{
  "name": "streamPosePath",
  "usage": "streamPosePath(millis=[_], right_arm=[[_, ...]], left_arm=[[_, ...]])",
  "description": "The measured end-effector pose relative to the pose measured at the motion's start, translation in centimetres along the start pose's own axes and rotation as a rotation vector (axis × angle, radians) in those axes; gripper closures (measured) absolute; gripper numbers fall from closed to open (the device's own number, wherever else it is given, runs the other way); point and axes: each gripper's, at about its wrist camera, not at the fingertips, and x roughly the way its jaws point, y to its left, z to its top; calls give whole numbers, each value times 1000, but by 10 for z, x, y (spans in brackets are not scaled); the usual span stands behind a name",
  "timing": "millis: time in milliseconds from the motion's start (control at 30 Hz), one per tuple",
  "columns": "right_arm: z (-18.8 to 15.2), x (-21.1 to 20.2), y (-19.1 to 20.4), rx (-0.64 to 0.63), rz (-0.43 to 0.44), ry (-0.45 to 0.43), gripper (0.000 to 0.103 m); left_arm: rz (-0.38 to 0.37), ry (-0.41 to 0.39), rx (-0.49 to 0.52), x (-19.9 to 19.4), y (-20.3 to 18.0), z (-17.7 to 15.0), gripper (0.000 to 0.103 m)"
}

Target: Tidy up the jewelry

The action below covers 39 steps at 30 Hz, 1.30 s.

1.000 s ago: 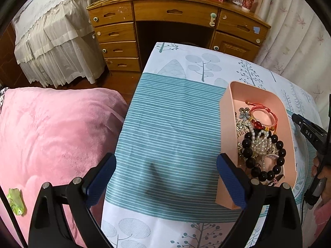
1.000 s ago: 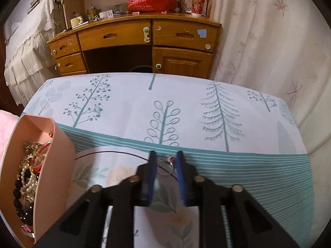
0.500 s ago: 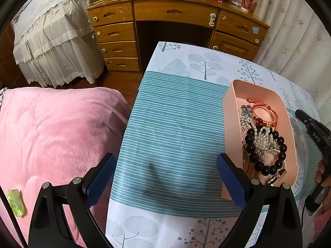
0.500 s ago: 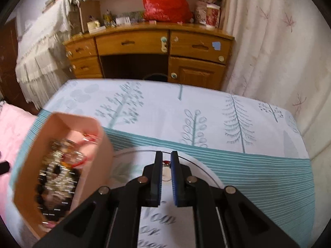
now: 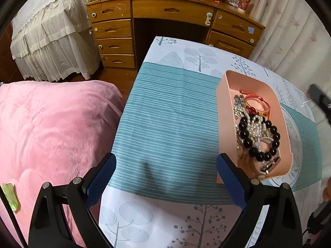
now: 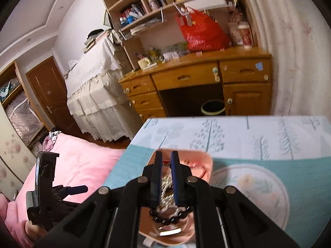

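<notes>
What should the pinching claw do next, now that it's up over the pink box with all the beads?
Probably lower a little and open to drop its piece in. The right gripper hangs over the pink tray with jaws nearly together, something small and red seemingly pinched at the tips, though blurred. Beads already lie inside. The left gripper is open and holds nothing.

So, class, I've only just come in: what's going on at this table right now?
A person is sorting jewelry with a handheld gripper in each hand. The right gripper, fingers nearly shut on a small ring with a red bit, hangs over the pink tray, which already holds a black bead bracelet, pearls and a red bangle. The left gripper waits open beside the tray, above the striped cloth.
</notes>
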Motion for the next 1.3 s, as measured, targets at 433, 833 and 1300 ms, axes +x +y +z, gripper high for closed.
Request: streamPosePath(millis=[433, 833, 1300], right_arm=[[-50, -26, -26, 153, -52, 86, 59], [-149, -173, -48, 95, -150, 349, 30], [-170, -330, -25, 117, -251, 383, 1]], left_arm=[[-34, -6, -81, -22, -7, -67, 7], [-164, 179, -13, -96, -115, -200, 7], [-115, -3, 165, -251, -210, -181, 2]])
